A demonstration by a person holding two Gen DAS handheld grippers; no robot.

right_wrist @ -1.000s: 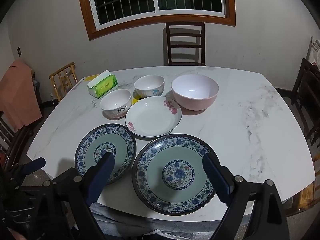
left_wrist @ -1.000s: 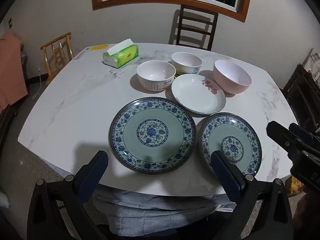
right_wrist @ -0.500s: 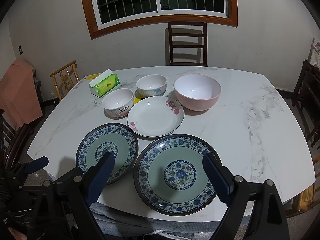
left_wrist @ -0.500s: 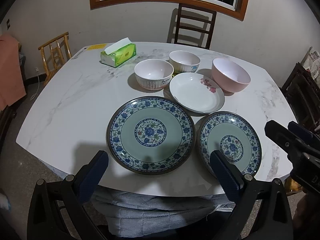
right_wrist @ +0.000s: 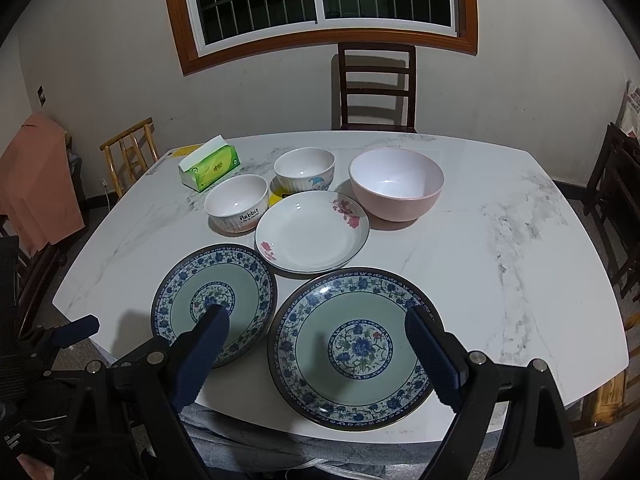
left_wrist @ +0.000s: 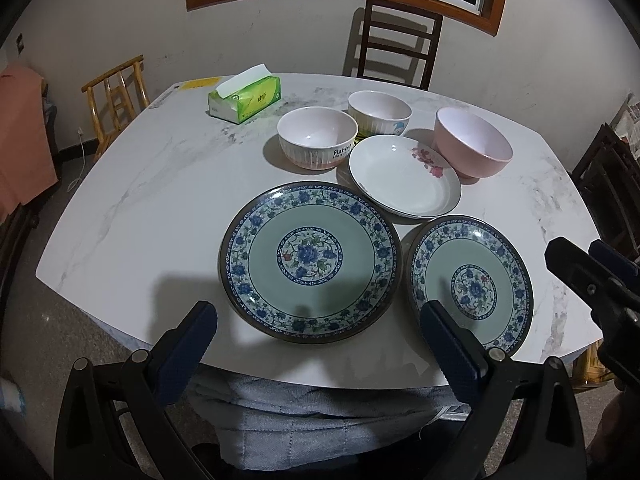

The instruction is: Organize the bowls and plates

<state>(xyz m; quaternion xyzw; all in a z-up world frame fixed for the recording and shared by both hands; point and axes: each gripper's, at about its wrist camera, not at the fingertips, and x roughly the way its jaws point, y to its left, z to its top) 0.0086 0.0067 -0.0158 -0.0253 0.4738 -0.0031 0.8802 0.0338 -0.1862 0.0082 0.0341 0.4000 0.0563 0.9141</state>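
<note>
Two blue-patterned plates lie at the table's near edge: a left plate point(left_wrist: 310, 262) point(right_wrist: 214, 304) and a right plate point(left_wrist: 472, 284) point(right_wrist: 354, 348). Behind them is a white flowered dish point(left_wrist: 404, 176) point(right_wrist: 312, 230), a "Rabbit" bowl point(left_wrist: 318, 136) point(right_wrist: 237, 202), a second small bowl point(left_wrist: 379, 112) point(right_wrist: 305, 168) and a pink bowl point(left_wrist: 474, 148) point(right_wrist: 396, 182). My left gripper point(left_wrist: 318, 316) is open and empty, hovering before the left plate. My right gripper point(right_wrist: 316, 324) is open and empty, hovering before the right plate.
A green tissue pack point(left_wrist: 245, 100) point(right_wrist: 210, 166) lies at the back left of the marble table point(left_wrist: 160, 184) point(right_wrist: 500, 220). A dark chair point(right_wrist: 376, 80) stands behind the table, a wooden chair point(left_wrist: 116, 92) at the left, dark furniture point(right_wrist: 616, 200) at the right.
Both views have shifted slightly closer to the table, and the dishes look a little larger. Both grippers stay open; nothing on the table has moved.
</note>
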